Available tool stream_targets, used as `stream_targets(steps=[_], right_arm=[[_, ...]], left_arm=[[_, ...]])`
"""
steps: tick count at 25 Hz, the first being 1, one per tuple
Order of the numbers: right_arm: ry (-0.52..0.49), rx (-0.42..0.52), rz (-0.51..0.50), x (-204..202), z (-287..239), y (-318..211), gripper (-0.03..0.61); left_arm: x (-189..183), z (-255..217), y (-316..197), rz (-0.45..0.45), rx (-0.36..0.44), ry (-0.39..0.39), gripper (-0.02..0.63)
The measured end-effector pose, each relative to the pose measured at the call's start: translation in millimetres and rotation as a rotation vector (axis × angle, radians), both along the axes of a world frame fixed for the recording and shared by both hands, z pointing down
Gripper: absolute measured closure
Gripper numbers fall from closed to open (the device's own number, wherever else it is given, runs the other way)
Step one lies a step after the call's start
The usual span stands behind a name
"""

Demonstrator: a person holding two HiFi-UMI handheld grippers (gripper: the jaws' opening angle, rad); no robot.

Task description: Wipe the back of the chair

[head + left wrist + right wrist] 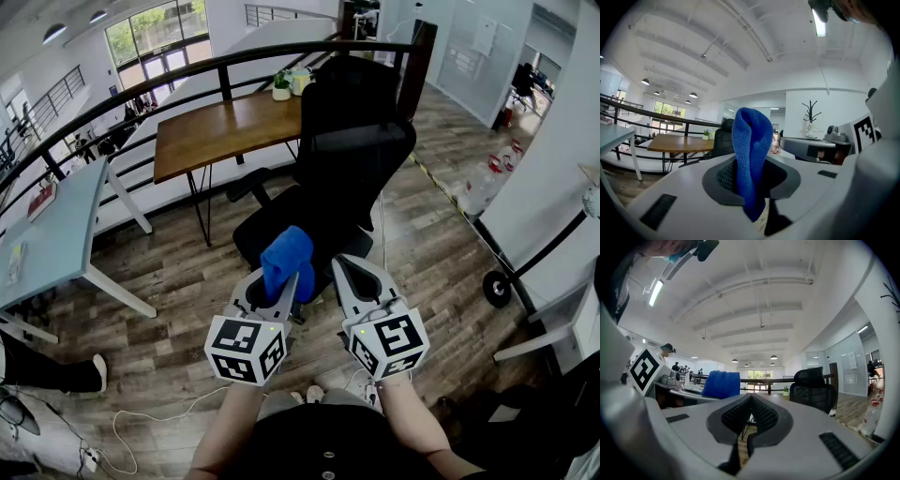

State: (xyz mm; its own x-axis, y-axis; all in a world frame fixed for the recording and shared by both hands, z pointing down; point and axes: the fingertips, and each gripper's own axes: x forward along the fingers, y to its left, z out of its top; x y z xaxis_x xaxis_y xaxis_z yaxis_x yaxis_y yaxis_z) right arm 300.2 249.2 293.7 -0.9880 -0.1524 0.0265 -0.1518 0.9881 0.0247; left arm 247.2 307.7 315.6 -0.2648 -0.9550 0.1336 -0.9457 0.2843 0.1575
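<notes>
The left hand-held gripper (281,279) clamps the cloth (287,259) and the right hand-held gripper (345,269) is closed empty, so I'd carry the cloth to the chair (354,141) just beyond and press it flat against the back.

Pale grey left gripper (281,281) and right gripper (344,265) bear black-and-white marker cubes (246,350); the person wears a black top (328,450)
</notes>
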Motion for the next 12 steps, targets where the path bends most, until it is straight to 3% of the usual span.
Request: stream_targets(steps=[12], right_arm=[[0.016, -0.022, -0.011, 2.2, 11.4, 3.5, 0.551]], left_arm=[[-0.1, 6.0, 3.2, -0.027, -0.015, 0.005, 0.517]])
